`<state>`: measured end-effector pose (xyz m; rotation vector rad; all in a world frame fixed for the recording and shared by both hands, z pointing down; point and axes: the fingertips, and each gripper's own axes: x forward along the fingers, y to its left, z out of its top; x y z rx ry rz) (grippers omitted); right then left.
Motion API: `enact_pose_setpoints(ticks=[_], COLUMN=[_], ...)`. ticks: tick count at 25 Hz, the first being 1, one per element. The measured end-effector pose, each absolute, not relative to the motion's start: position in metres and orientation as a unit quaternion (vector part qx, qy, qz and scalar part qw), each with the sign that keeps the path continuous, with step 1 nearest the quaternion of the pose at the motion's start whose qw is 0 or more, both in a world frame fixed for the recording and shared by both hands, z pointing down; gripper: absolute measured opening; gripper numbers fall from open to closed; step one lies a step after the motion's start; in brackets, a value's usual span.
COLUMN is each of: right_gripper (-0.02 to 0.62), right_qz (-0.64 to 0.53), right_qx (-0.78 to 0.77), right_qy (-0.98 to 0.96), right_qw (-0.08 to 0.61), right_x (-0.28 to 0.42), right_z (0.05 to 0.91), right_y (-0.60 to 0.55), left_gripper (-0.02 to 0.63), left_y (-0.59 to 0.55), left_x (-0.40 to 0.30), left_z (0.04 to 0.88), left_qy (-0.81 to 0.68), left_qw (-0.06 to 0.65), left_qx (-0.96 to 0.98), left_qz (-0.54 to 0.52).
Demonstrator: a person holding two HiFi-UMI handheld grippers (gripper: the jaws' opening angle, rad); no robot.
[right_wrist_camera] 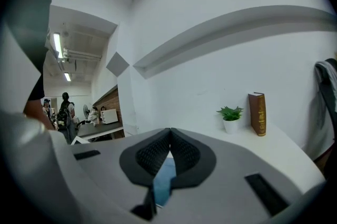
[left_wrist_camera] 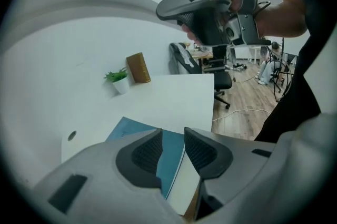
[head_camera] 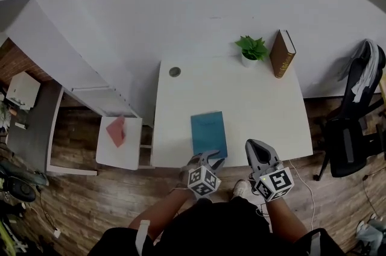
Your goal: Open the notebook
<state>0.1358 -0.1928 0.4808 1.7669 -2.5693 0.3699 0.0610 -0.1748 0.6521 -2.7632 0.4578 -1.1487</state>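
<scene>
1. Teal notebook (head_camera: 208,133) lies closed and flat on the white bench (head_camera: 265,110), near its front edge.
2. Left gripper (head_camera: 212,157) sits at the notebook's near edge. Its jaws are partly apart with that edge showing between them, and nothing is gripped.
3. Right gripper (head_camera: 254,144) is just right of the notebook, jaws together and empty.

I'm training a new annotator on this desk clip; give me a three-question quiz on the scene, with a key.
1. True or false: the flat teal notebook on the white table lies open.
2. Which tool's jaws stand apart? A left tool, B right tool, C both.
3. What stands beside the small green potted plant?
Key: 1 false, it is closed. 2 A. 3 the upright brown hardcover book.
</scene>
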Motion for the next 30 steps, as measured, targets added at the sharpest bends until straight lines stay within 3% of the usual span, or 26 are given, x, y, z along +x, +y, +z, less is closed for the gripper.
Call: enact_pose_setpoints(ticks=[12,23,30], right_gripper=[0.002,0.002,0.002], right_qz=[0.111,0.135,0.129], right_qx=[0.529,0.552,0.53], right_qy=[-0.841,-0.822,-0.838], right_qw=[0.026,0.032,0.021], right_x=[0.175,0.219,0.205], right_z=[0.489,0.502,0.497], right_y=[-0.192,-0.178,-0.172], left_gripper=[0.123,0.073,0.015], left_y=[-0.174,-0.173,-0.173], left_x=[0.086,0.086,0.082], left_z=[0.727,0.729,0.709], left_qy=[0.089,0.088,0.132], left_qw=[0.173,0.128,0.025], left_qx=[-0.837,-0.853,-0.898], left_qz=[-0.512,-0.499,-0.419])
